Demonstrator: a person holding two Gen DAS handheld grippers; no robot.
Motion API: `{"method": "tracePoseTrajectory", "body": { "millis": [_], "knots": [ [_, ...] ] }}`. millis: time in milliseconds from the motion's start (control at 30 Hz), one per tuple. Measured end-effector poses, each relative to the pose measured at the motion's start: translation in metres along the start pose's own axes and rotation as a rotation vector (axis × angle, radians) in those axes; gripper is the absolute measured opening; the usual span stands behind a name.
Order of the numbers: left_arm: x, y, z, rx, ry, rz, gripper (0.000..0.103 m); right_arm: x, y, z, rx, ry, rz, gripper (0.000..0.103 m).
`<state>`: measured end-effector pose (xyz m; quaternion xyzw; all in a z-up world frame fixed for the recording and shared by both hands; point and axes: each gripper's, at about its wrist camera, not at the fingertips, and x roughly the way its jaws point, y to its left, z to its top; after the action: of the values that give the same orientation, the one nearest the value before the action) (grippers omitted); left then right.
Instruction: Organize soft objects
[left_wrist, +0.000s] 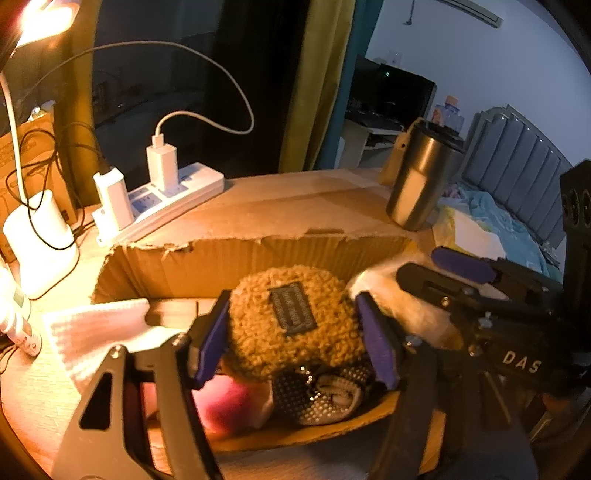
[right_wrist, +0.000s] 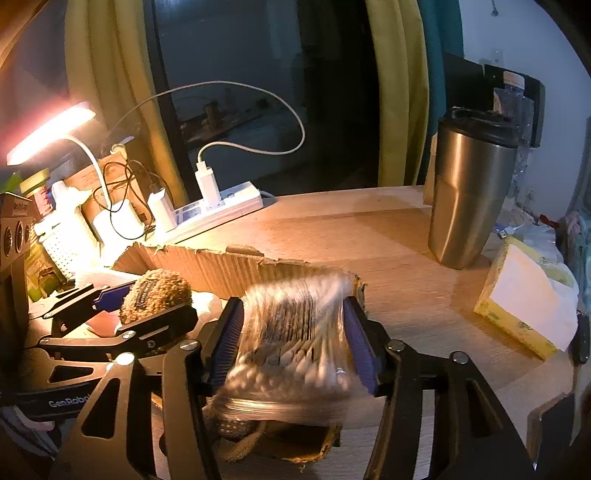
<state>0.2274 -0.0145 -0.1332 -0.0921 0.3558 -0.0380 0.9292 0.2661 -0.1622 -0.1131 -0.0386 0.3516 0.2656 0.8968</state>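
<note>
My left gripper (left_wrist: 295, 343) is shut on a fuzzy tan pouch (left_wrist: 291, 321) with a grey patch, held over the open cardboard box (left_wrist: 258, 254). My right gripper (right_wrist: 295, 339) is shut on a clear bag of cotton swabs (right_wrist: 295, 332), blurred by motion, at the box's right end (right_wrist: 221, 266). The right gripper shows in the left wrist view (left_wrist: 417, 280), just right of the pouch. The left gripper and pouch (right_wrist: 155, 295) show in the right wrist view. Inside the box lie a dotted grey sock (left_wrist: 325, 395), a pink soft item (left_wrist: 229, 402) and a white cloth (left_wrist: 96, 332) over its left wall.
A steel tumbler (right_wrist: 469, 192) stands on the wooden table at the right, with a yellow tissue pack (right_wrist: 524, 299) beside it. A white power strip with chargers (left_wrist: 162, 199) and a lit desk lamp (left_wrist: 37, 236) stand at the left behind the box.
</note>
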Motion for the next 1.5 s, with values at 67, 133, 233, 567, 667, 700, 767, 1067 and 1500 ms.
{"method": "tracePoseTrajectory", "body": {
  "millis": [67, 133, 233, 567, 667, 700, 767, 1067, 1500],
  "knots": [
    [-0.002, 0.0, 0.0, 0.001, -0.004, 0.0, 0.072, -0.003, -0.002, 0.0, 0.007, -0.006, 0.001, 0.061],
    [-0.004, -0.001, 0.001, 0.003, -0.007, 0.001, 0.073, -0.006, -0.003, 0.001, 0.011, -0.013, -0.001, 0.062],
    [-0.008, -0.002, 0.001, 0.01, -0.014, 0.004, 0.074, -0.011, -0.003, 0.001, 0.009, -0.02, -0.002, 0.062],
    [-0.025, -0.003, 0.001, 0.023, -0.043, 0.008, 0.077, -0.026, 0.002, -0.002, 0.001, -0.033, -0.005, 0.063],
    [-0.032, -0.004, 0.0, 0.027, -0.051, 0.008, 0.078, -0.032, 0.003, -0.003, -0.001, -0.038, -0.008, 0.063],
    [-0.034, -0.004, -0.001, 0.026, -0.054, 0.009, 0.078, -0.034, 0.004, -0.003, -0.002, -0.04, -0.01, 0.063],
    [-0.038, -0.004, -0.001, 0.026, -0.061, 0.011, 0.078, -0.038, 0.005, -0.004, -0.004, -0.043, -0.012, 0.063],
    [-0.06, -0.006, -0.005, 0.031, -0.09, 0.013, 0.079, -0.057, 0.011, -0.008, -0.013, -0.06, -0.023, 0.063],
    [-0.108, -0.014, -0.011, 0.051, -0.161, 0.017, 0.079, -0.098, 0.028, -0.014, -0.033, -0.11, -0.041, 0.063]
  ]
}}
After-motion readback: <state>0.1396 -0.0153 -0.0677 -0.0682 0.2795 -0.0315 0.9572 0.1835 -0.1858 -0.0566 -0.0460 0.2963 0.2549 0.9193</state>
